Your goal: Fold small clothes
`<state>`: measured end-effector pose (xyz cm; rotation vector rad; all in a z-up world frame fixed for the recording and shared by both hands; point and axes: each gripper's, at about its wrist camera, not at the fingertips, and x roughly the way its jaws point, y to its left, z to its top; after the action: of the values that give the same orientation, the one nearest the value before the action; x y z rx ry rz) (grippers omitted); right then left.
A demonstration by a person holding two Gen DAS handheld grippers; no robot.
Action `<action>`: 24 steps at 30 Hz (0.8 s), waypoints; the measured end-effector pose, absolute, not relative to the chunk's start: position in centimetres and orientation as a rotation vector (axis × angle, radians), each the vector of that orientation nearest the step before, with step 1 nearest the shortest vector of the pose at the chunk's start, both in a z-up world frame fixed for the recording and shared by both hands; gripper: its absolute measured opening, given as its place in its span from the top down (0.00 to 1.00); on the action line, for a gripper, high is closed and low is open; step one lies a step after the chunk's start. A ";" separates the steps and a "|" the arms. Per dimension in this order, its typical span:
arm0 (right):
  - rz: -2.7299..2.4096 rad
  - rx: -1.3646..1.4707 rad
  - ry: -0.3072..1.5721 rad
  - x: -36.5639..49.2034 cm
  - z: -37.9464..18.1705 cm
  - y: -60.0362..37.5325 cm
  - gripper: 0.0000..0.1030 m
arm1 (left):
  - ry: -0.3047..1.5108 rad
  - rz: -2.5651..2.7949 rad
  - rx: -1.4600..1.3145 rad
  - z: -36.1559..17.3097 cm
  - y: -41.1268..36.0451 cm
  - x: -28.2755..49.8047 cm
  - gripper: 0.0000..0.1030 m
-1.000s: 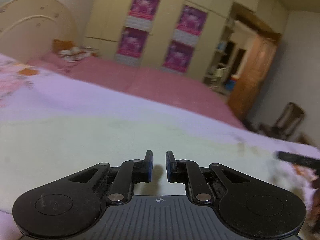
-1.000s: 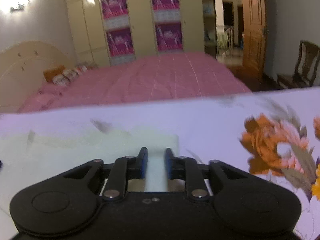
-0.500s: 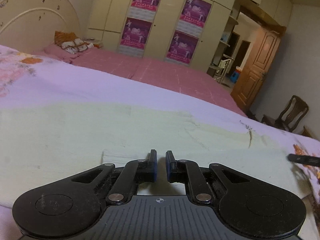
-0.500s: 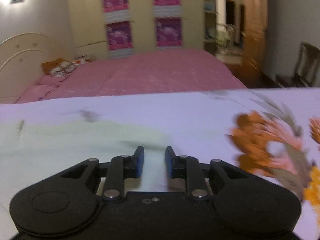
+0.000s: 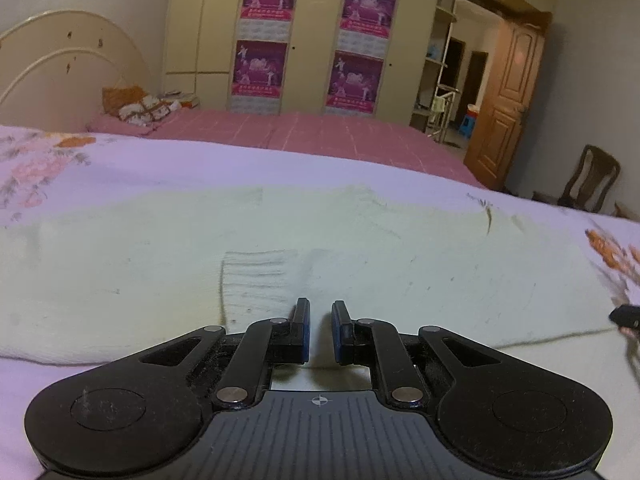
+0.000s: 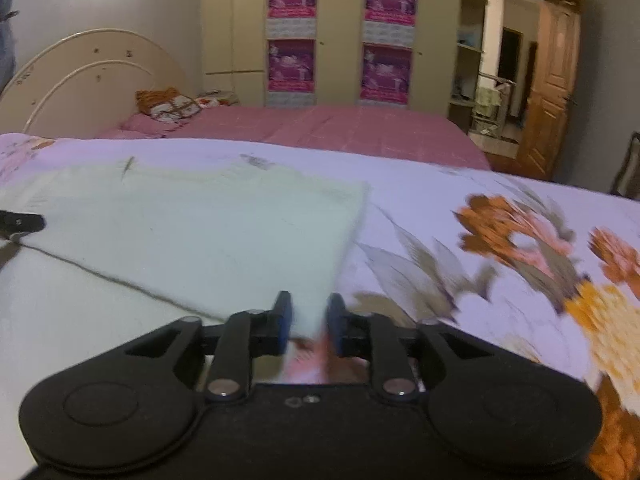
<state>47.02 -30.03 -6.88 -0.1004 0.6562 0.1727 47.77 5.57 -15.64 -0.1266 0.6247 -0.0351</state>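
A pale cream knitted garment lies flat on the lilac flowered bedspread. A ribbed cuff lies folded onto its middle. My left gripper hovers low over the garment's near edge, jaws a little apart and empty. In the right wrist view the garment fills the left half, its right edge running down to my right gripper. That gripper is open over the garment's near right corner, with nothing between its pads. The left gripper's fingertip shows at the left edge.
The bedspread has large orange and pink flowers on the right. Behind is a pink bed with a cream headboard and pillows. A wardrobe with purple posters, a wooden door and a chair stand beyond.
Both grippers have drawn back toward the near edge. More of the garment shows ahead of them. The right gripper's jaws have opened wider and now sit at the garment's right corner.
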 end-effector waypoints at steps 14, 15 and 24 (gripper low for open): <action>0.147 0.133 0.689 42.0 -5.6 -30.9 0.76 | 0.535 0.294 -0.415 -13.4 22.5 35.8 0.17; 0.148 0.149 0.698 41.7 -5.9 -30.9 0.76 | 0.524 0.337 -0.480 -13.7 24.8 34.7 0.26; 0.132 0.271 0.730 41.5 -6.7 -29.9 0.75 | 0.377 0.481 -0.942 -18.4 37.6 30.4 0.69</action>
<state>41.49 -29.91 -6.70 0.2710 0.7301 0.1318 30.42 37.59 -18.40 -0.9420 0.3773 0.4808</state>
